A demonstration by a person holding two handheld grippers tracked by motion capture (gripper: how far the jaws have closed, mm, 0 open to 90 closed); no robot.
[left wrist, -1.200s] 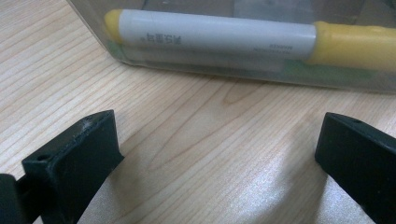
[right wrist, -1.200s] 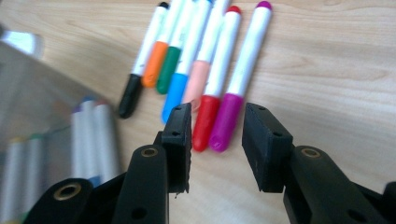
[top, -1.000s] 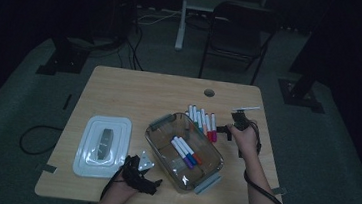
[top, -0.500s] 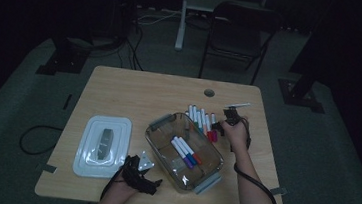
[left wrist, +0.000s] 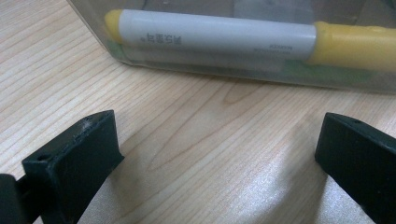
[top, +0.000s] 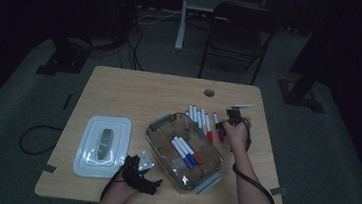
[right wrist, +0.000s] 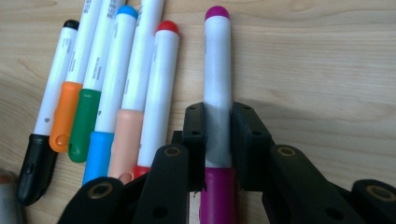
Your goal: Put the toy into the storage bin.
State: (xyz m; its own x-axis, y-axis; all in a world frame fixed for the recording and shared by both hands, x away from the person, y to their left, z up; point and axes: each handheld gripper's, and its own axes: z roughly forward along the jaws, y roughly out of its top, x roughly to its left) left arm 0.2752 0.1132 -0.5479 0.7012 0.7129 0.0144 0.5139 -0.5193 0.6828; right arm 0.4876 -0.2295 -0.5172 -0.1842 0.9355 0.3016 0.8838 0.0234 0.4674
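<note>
Since the earlier frames the right gripper point(right wrist: 218, 135) has come down a little toward the row of markers on the table point(top: 134, 92), and its jaws have just been closing, with the purple marker point(right wrist: 217, 70) between them; now the two black pads press on that marker's white barrel from either side, just above its purple cap, and the marker lies flat on the wood, its rounded purple end pointing away from the gripper. Just to the left of the jaws in the right gripper view lies the red marker point(right wrist: 159, 88), close beside the purple one; farther left come the peach marker point(right wrist: 135, 79), the blue marker point(right wrist: 109, 93), the green marker point(right wrist: 91, 70), the orange marker point(right wrist: 65, 107) and the black marker point(right wrist: 49, 112), all side by side. In the high view the right hand point(top: 236, 132) rests at the right end of that row, just beside the clear container point(top: 162, 143).

Near the table's front edge the left gripper point(left wrist: 219, 154) has kept its place; its jaws stand wide apart over bare wood with nothing between them; straight ahead of them is the container's wall, and through it a yellow marker point(left wrist: 224, 39) shows lying crosswise. Off to the left gripper's left in the high view sits the white lid point(top: 102, 142).
</note>
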